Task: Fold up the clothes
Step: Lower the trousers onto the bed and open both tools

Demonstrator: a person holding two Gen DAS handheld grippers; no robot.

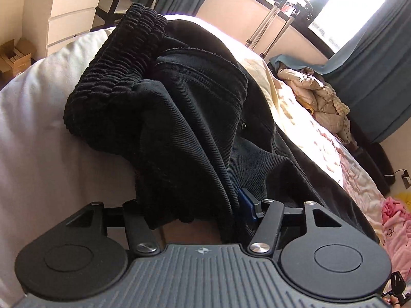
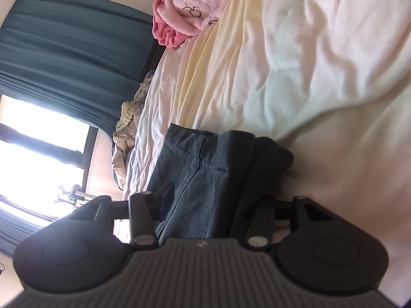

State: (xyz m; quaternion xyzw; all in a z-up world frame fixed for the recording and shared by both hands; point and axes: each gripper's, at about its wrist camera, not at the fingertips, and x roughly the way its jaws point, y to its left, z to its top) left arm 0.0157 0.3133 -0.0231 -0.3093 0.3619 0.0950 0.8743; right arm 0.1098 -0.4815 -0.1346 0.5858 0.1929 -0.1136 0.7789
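Note:
A pair of black trousers [image 1: 195, 118] with a gathered elastic waistband [image 1: 120, 59] lies over the pale bed cover. My left gripper [image 1: 195, 205] is shut on a bunch of the dark cloth, which hides most of both fingers; only a blue pad [image 1: 245, 202] peeks out. In the right wrist view the same dark trousers [image 2: 205, 169] show a seam and a hem, and my right gripper [image 2: 213, 200] is shut on that folded end. The cloth covers its fingertips too.
The bed [image 2: 295, 64] carries a cream and white duvet. A pink fleece garment [image 2: 185, 5] lies at its far side. A beige padded jacket [image 1: 316, 95] sits by the teal curtain [image 1: 372, 77]. White drawers [image 1: 66, 18] and a cardboard box [image 1: 15, 56] stand beyond the bed.

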